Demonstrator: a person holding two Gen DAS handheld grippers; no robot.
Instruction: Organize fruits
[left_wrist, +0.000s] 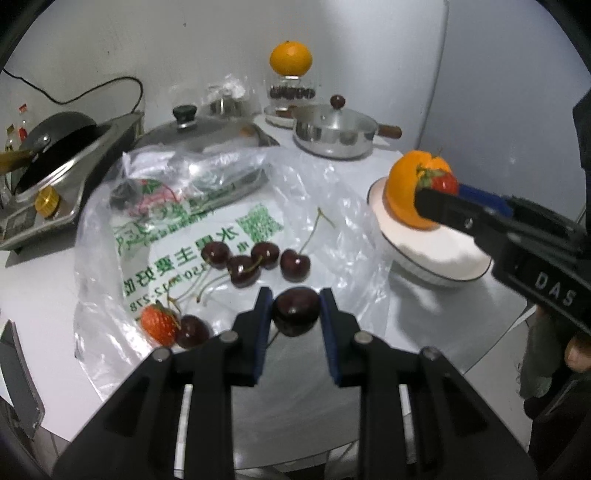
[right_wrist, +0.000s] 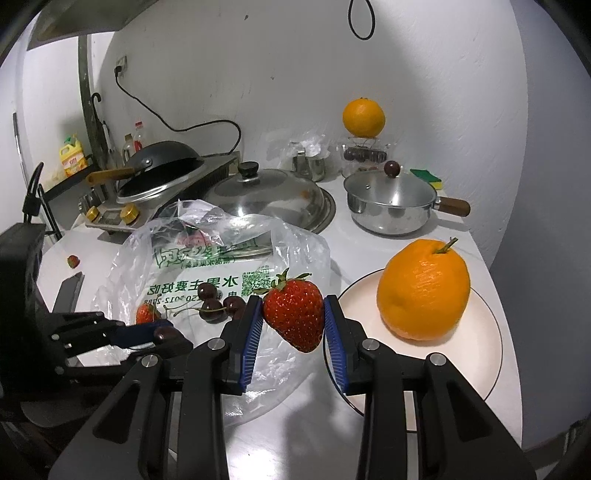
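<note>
My left gripper (left_wrist: 295, 312) is shut on a dark cherry (left_wrist: 296, 311), held just above the plastic bag (left_wrist: 229, 229). Several more cherries (left_wrist: 242, 270) and a strawberry (left_wrist: 158, 324) lie on that bag. My right gripper (right_wrist: 294, 319) is shut on a red strawberry (right_wrist: 294, 317), hovering at the left rim of the white plate (right_wrist: 476, 354). A large orange (right_wrist: 424, 288) sits on that plate. In the right wrist view the left gripper (right_wrist: 164, 335) shows at the left with its cherry. In the left wrist view the right gripper (left_wrist: 439, 188) holds its strawberry in front of the orange (left_wrist: 410, 188).
A lidded steel pan (right_wrist: 391, 206) and a glass-lidded wok (right_wrist: 273, 199) stand behind the bag. A second orange (right_wrist: 364, 117) rests on a glass jar at the back. A stove with a black wok (right_wrist: 159, 173) is at the left. A phone (right_wrist: 68, 291) and a stray strawberry (right_wrist: 73, 261) lie left of the bag.
</note>
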